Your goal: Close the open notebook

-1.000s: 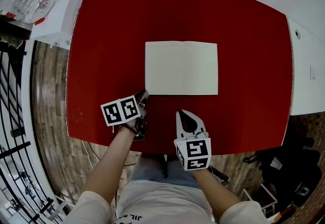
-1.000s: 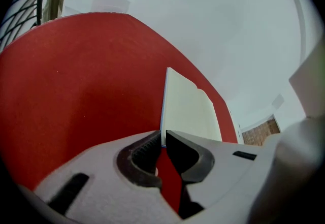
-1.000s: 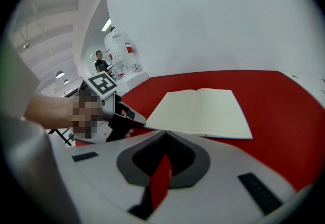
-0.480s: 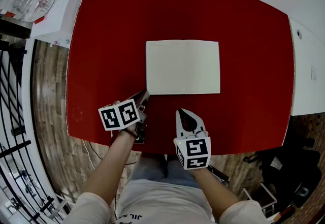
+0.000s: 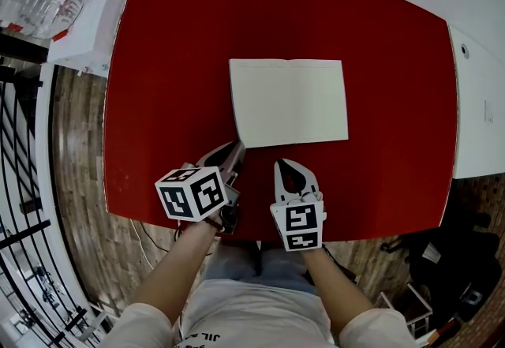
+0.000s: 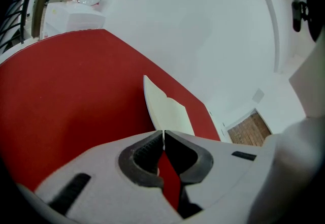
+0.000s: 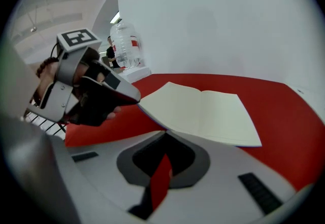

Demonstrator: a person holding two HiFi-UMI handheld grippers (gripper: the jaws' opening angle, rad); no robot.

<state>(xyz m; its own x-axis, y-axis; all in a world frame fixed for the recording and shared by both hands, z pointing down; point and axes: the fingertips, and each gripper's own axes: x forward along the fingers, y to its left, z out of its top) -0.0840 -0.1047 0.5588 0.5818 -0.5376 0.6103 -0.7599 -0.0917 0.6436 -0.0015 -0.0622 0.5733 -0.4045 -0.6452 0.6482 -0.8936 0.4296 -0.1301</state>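
Both tongs have edged forward: left tongs (image 5: 233,149) reach the open notebook's (image 5: 289,102) near-left corner, right tongs (image 5: 289,166) sit near its front edge, both closed and empty over the red surface (image 5: 166,62).

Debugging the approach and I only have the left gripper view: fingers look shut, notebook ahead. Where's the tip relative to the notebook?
Observer: In the head view the left gripper has its tip at the near left corner of the notebook. I can't confirm contact.
Operator: Right gripper?
Observer: The right gripper sits short of the notebook's near edge, over the red table, shut on nothing.
Operator: Notebook fully open?
Observer: Yes, both pages lie flat, with the spine running away from the person.
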